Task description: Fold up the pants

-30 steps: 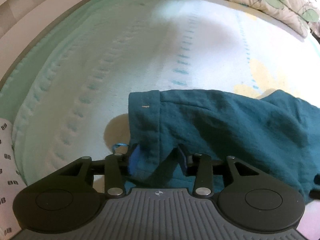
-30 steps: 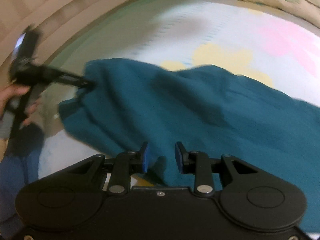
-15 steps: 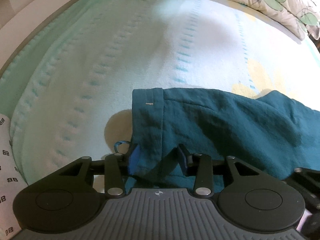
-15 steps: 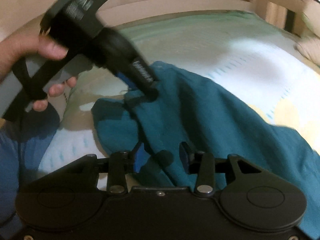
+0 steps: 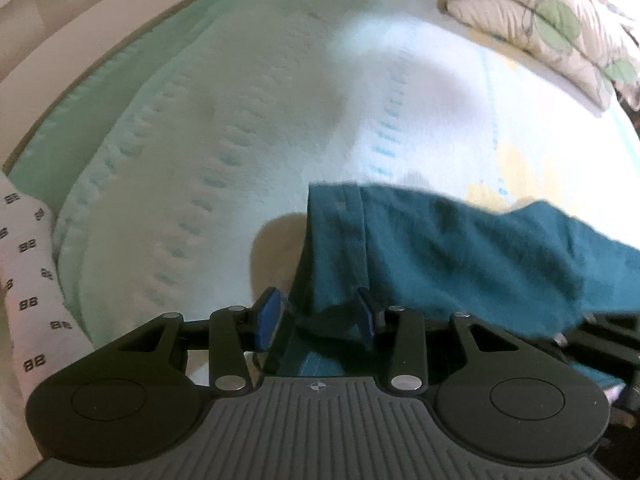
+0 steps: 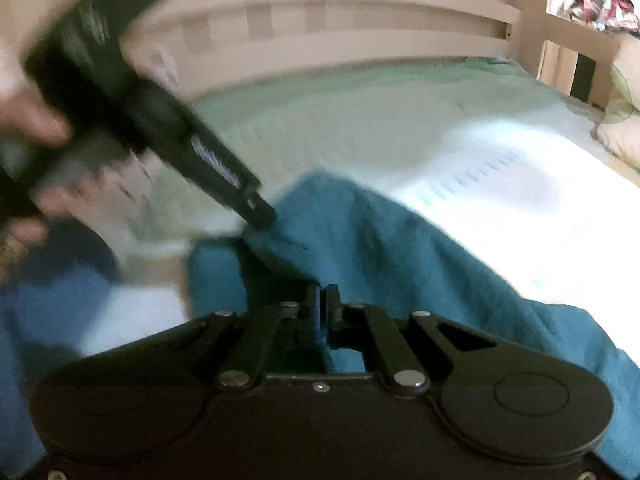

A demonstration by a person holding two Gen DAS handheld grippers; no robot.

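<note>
The teal pants (image 5: 460, 248) lie on the bed (image 5: 240, 128), their far end cut off. The left gripper (image 5: 318, 316) grips a bunched fold at the waistband. The right gripper (image 6: 323, 300) has just clamped its jaws together; blur hides whether cloth is pinched.

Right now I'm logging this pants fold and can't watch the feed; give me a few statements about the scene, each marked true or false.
1. The pants are teal. True.
2. The right gripper stands wide open. False: its jaws have just closed, and they sit tight together at the cloth's near edge.
3. The left gripper has pants cloth between its blue pads. True.
4. The pants lie on a bare wooden floor. False: they lie on a pale quilted bed cover.
5. A leaf-patterned pillow sits at the bed's far corner. True.
6. The pants are folded into a neat stack. False: they are still spread and rumpled.
</note>
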